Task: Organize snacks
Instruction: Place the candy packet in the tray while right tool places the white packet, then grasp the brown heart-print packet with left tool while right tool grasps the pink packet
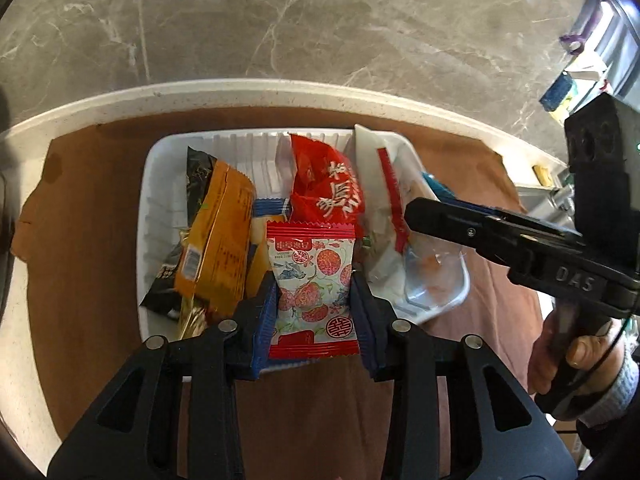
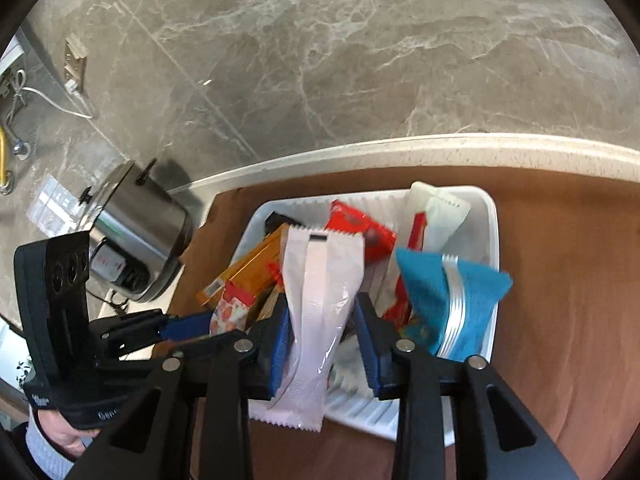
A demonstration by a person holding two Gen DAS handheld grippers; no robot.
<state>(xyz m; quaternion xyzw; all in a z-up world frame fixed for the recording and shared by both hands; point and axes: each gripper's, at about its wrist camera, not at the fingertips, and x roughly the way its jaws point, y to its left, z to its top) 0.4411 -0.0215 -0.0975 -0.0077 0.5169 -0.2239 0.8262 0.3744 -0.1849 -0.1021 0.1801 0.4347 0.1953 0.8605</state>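
Nearest the left wrist camera, the left claw (image 1: 314,300) has a red-and-white floral snack packet (image 1: 312,280) between its blue pads (image 1: 266,312), which meet the packet's two side edges, so it reads as gripped across its width, held over the near rim of the white basket (image 1: 160,160). That basket is the largest of the task's things: a ribbed plastic tray, stiff and light by the look of it, resting on a brown mat (image 1: 80,200) on the pale desk (image 1: 240,90) and already crowded with an orange packet (image 1: 224,240), a red bag (image 1: 324,176) and a white pouch with a red stripe (image 1: 384,184), all leaning loosely. Such wrappers are probably light, soft and slick, crackling film around small contents that could crush, so a hold across a flat sealed edge or the middle of the body suits them better than a hard squeeze. In the right wrist view, the right claw (image 2: 322,332) has a long pale pink packet (image 2: 316,312) standing between its pads; the left pad touches it, while the right pad (image 2: 366,340) seems to stand just apart, so I cannot tell whether the grip is firm. A blue packet (image 2: 452,292) sits just beside it. Both claws tilt downward over the basket, the right one reaching in from the side, a hand (image 1: 568,356) wrapped round its handle.
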